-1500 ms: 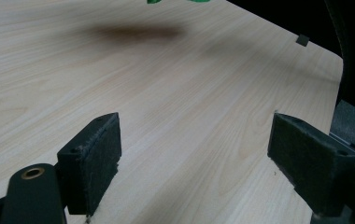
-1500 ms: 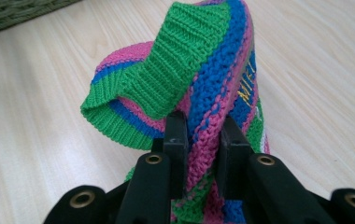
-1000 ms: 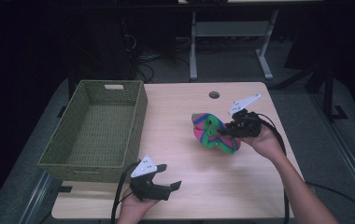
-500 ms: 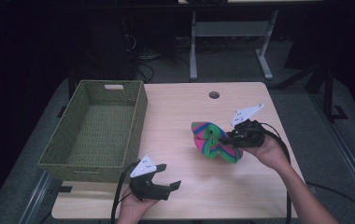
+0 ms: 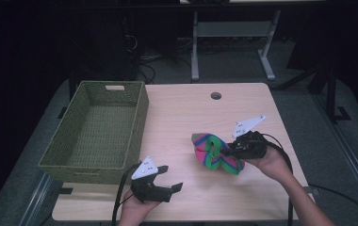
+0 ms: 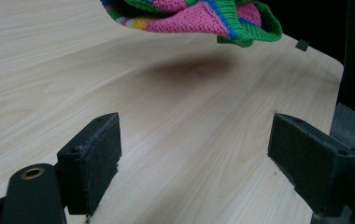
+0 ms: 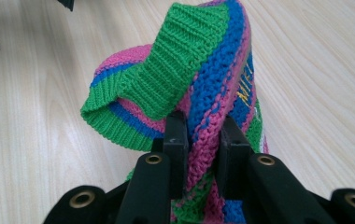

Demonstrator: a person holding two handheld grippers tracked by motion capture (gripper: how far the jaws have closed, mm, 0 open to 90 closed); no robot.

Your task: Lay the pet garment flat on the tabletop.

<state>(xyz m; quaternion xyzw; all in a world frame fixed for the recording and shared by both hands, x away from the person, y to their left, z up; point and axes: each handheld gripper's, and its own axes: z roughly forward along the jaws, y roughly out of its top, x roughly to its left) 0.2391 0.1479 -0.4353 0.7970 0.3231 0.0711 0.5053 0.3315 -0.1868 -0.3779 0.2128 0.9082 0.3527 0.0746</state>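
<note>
right claw (image 5: pixel 225 151) grips knit cloth (image 5: pixel 213 153) over table (image 5: pixel 186 113)

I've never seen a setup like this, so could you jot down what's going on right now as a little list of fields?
Surface: wooden table
Left claw: open, holding nothing, low at the table's near edge
Right claw: shut on the knitted cloth
Knitted cloth: pink, green and blue stripes, lifted off the table, shadow beneath
Basket: green woven, nothing inside, on the table's left side
</note>
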